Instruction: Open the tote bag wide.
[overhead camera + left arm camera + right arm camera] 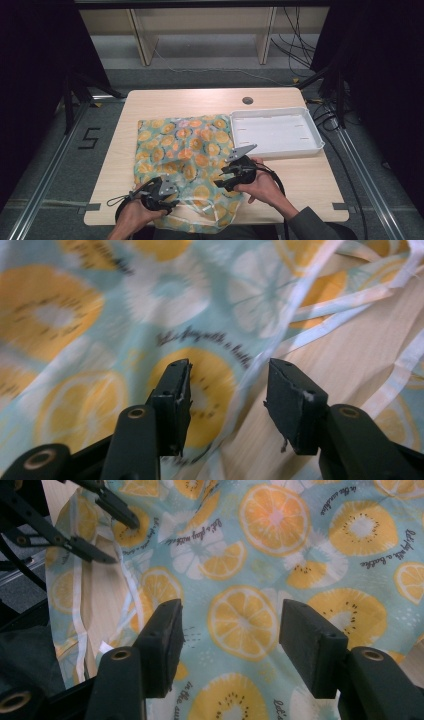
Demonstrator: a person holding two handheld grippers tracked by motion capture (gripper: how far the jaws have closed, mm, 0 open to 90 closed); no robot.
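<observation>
High view: bag (pixel 187 150) of fruit-print cloth lies flat on worktop (pixel 300 182), its near edge over the front rim. Tray (pixel 275 131) sits just beside the bag's far right corner, nothing in it. Left gripper (pixel 167 196) at the bag's near left, right gripper (pixel 235 175) over its near right part.

Left gripper view: fingers (pixel 172 390) half spread, straddling the bag's hem, likely lining up to pinch it; not pressing yet.

Right gripper view: fingers (pixel 160 640) apart above the cloth, holding nothing.
</observation>
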